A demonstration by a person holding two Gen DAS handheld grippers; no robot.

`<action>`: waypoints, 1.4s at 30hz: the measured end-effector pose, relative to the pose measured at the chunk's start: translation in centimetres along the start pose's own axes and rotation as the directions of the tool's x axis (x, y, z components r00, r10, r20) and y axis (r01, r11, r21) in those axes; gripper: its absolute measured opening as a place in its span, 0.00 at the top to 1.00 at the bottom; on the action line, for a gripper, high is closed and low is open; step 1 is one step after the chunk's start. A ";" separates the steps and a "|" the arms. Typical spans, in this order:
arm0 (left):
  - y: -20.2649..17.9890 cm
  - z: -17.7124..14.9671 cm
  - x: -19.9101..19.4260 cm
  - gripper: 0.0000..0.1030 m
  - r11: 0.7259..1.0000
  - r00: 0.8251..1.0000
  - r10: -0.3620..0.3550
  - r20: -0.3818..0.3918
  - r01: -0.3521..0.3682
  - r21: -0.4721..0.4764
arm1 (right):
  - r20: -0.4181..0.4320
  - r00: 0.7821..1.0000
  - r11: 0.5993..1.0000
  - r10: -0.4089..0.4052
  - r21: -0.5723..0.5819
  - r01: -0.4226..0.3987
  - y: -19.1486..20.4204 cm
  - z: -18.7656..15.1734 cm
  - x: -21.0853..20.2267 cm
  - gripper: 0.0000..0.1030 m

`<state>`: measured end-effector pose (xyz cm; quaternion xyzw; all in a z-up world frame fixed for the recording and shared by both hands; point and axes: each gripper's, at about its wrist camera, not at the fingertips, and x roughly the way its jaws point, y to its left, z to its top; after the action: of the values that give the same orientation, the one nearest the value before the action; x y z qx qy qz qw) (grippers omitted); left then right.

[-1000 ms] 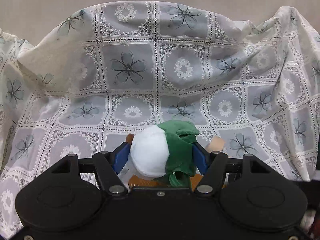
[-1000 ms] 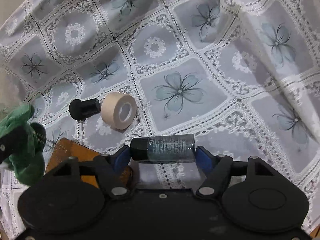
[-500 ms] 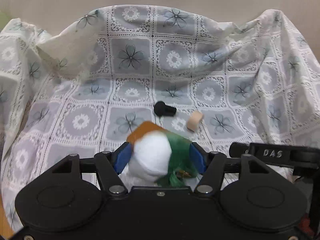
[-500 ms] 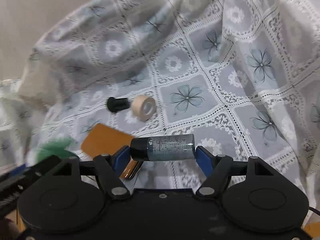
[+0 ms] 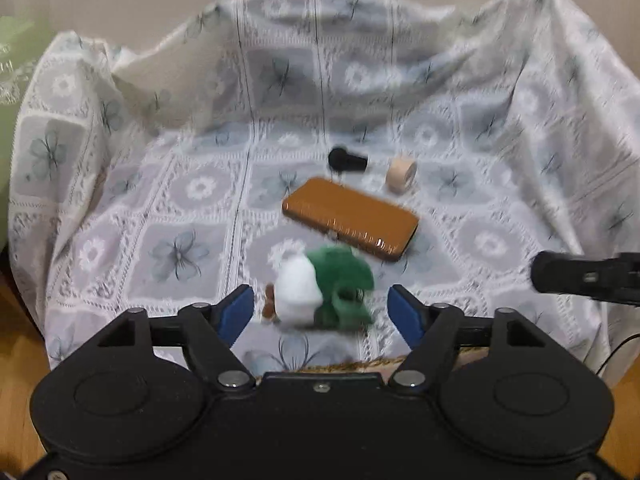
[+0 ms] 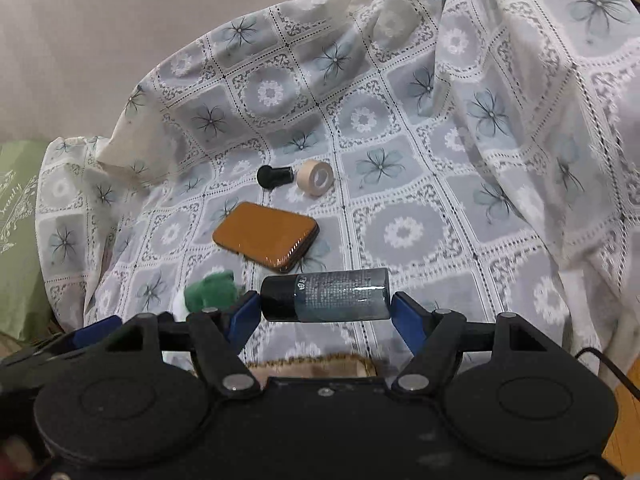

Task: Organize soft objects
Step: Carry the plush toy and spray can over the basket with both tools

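Lying between opening jaws, untouched: plush toy [image 5: 322, 290].

The left gripper's [image 5: 322, 310] fingers [image 5: 237, 312] are opening, clear of the green-and-white plush toy [image 5: 320, 290] between them.

A seat draped in a white lace cloth [image 6: 404, 232] with grey flower squares carries the things; the cloth rises in folds at the back and both sides. On its flat part lie a brown flat case [image 6: 266, 236], a black knob-like piece [image 6: 274, 176] and a beige tape roll [image 6: 315, 177] just beside it. A green-and-white plush toy [image 5: 320, 292] is near the front edge, blurred.
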<state>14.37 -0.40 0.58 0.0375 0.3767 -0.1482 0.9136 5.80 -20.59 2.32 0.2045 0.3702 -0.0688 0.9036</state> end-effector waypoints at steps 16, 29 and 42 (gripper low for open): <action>1.0 0.8 7.8 0.10 0.994 0.991 0.075 -0.107 -0.082 -0.067 | -0.124 0.992 1.000 -0.012 0.004 0.012 -0.3 -0.4 5.1 0.31; 1.0 1.3 11.2 0.11 0.995 0.984 0.030 -0.174 -0.046 -0.084 | -0.187 0.982 0.999 -0.016 0.028 0.021 -1.5 0.4 9.1 0.31; 2.0 3.2 7.8 0.44 0.993 0.992 -0.036 -0.120 0.022 -0.120 | -0.175 0.985 1.000 -0.009 0.018 0.012 -1.4 1.1 9.4 0.31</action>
<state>22.38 -0.93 -2.73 -0.0131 0.4402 -0.1363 0.8874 12.87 -22.08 -4.02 0.2161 0.4484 -0.0588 0.8653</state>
